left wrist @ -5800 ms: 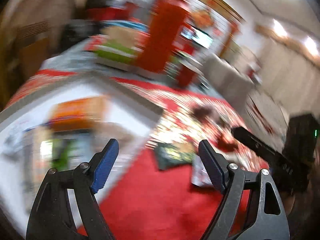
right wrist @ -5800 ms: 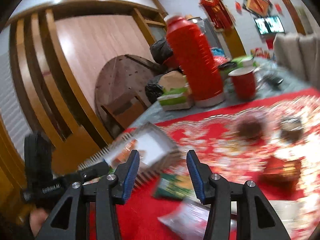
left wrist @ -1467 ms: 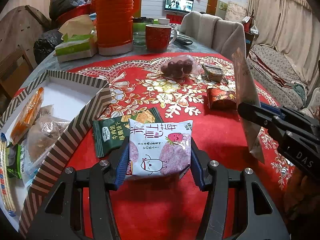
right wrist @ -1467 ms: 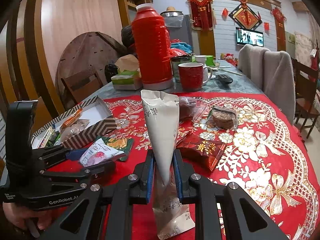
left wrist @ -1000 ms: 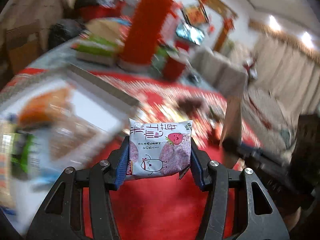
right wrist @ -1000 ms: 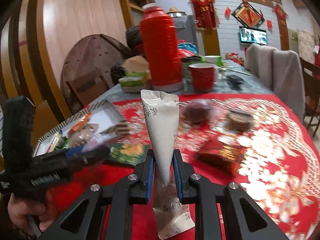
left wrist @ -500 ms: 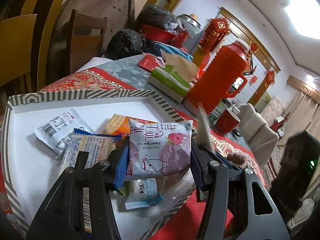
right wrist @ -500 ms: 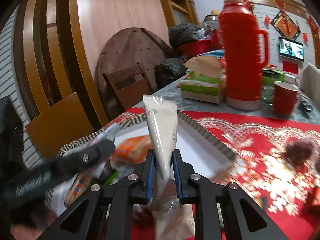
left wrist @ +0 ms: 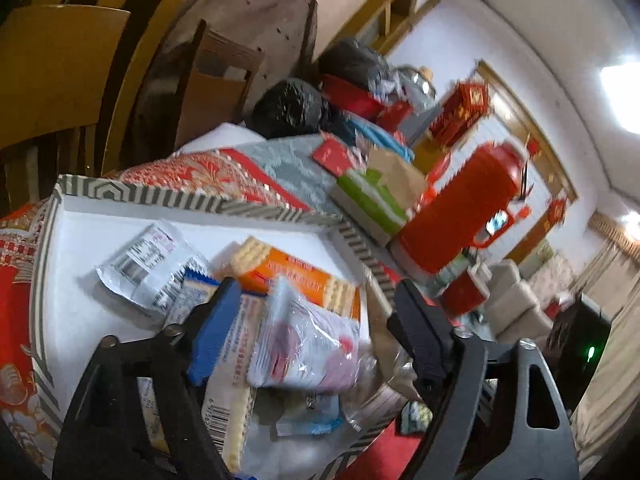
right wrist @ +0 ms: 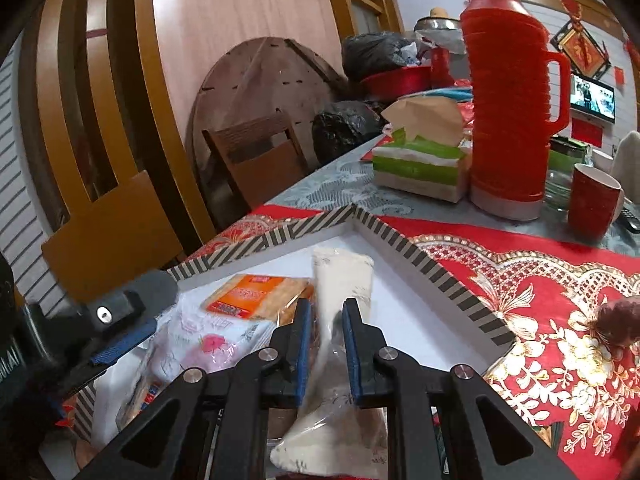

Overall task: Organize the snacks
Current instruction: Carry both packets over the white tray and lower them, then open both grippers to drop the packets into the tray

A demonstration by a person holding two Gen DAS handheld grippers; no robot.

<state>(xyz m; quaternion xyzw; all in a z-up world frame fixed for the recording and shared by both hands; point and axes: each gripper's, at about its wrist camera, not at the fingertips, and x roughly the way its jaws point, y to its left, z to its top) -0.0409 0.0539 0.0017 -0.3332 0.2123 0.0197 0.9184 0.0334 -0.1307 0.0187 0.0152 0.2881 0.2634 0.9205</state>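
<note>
A white box with a striped rim holds several snack packets, among them an orange cracker pack. My left gripper is open above the box; the pink-and-white strawberry packet lies loose between its fingers on the pile. My right gripper is over the box, its jaws slightly apart around a white packet that leans into the box.
A red thermos, a green tissue box and a red mug stand behind the box. A red patterned cloth covers the table. Wooden chairs stand at the table's left.
My left gripper has opened and let the strawberry packet drop onto the pile in the box. My right gripper has lowered the white packet into the box and its jaws have eased apart.
</note>
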